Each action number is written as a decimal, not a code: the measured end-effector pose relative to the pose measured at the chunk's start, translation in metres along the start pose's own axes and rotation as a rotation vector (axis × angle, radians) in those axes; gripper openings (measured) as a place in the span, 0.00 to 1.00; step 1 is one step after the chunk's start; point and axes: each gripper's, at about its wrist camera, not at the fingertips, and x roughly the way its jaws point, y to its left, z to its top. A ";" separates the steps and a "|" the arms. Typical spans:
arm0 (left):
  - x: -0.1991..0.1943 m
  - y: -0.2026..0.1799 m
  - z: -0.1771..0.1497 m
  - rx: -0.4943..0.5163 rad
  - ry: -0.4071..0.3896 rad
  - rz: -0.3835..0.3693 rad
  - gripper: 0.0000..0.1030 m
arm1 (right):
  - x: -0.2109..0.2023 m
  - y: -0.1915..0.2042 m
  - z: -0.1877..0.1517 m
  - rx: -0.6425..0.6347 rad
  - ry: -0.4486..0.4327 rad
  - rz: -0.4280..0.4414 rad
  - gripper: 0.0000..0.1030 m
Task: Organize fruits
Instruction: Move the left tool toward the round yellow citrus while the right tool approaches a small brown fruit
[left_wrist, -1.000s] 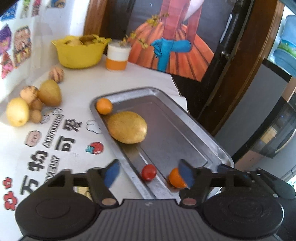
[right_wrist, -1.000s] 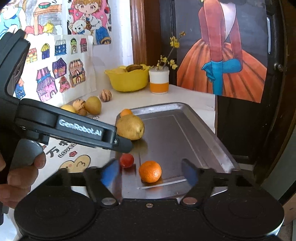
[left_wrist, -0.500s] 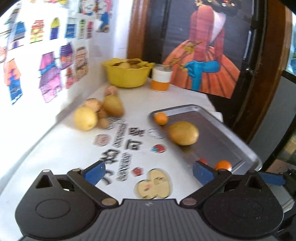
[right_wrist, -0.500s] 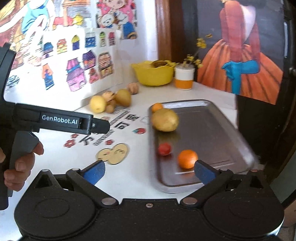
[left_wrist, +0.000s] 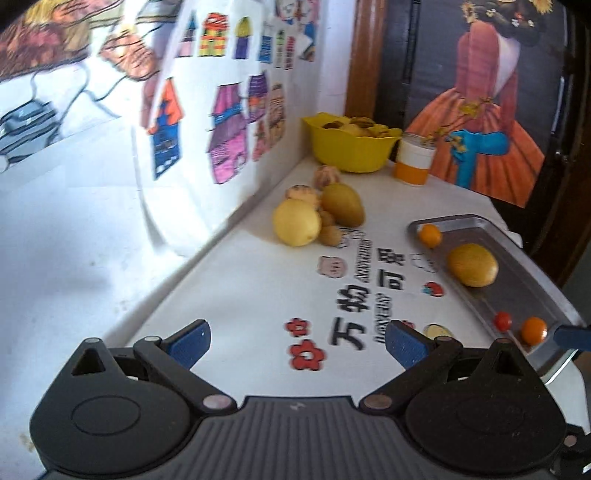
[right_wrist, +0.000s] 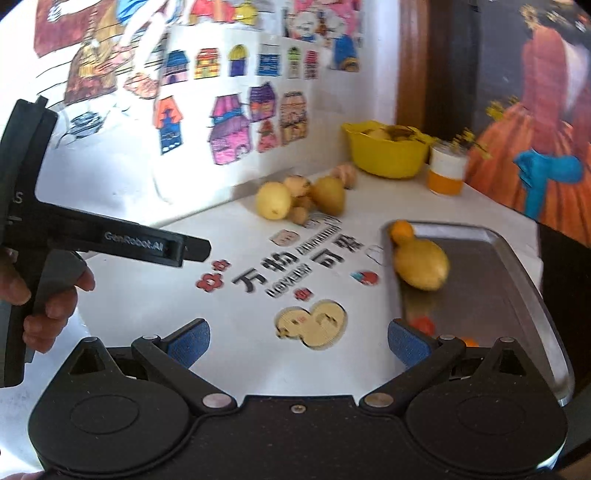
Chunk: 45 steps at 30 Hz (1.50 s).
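A metal tray (left_wrist: 517, 254) (right_wrist: 491, 280) lies at the right of the white table. It holds a big yellow fruit (left_wrist: 472, 264) (right_wrist: 421, 267), a small orange (left_wrist: 430, 235) (right_wrist: 402, 229), a small red fruit (left_wrist: 502, 320) (right_wrist: 423, 325) and another orange (left_wrist: 533, 329). Loose fruits lie by the wall: a yellow lemon (left_wrist: 296, 222) (right_wrist: 273, 200), a green-brown pear (left_wrist: 342, 205) (right_wrist: 328, 194) and small brown ones. My left gripper (left_wrist: 297, 341) and right gripper (right_wrist: 299, 341) hang open and empty over the printed tablecloth, left of the tray.
A yellow bowl (left_wrist: 351, 147) (right_wrist: 386, 149) of fruit and an orange-and-white cup (left_wrist: 413, 162) (right_wrist: 447, 171) with flowers stand at the back. A drawing-covered wall runs along the left. A hand (right_wrist: 44, 295) holds the left gripper's handle. A dark doorway lies beyond the tray.
Both grippers opened wide and swung left, away from the tray toward the middle of the table. The fruits in the tray have stayed put.
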 end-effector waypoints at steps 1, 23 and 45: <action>0.001 0.004 0.001 -0.003 0.001 0.007 0.99 | 0.002 0.003 0.005 -0.011 -0.001 0.006 0.99; 0.060 0.023 0.051 -0.080 -0.050 -0.016 0.99 | 0.085 -0.056 0.164 -0.144 -0.054 0.116 0.99; 0.145 0.010 0.083 -0.122 -0.001 -0.080 0.95 | 0.218 -0.070 0.124 -0.259 0.116 0.230 0.77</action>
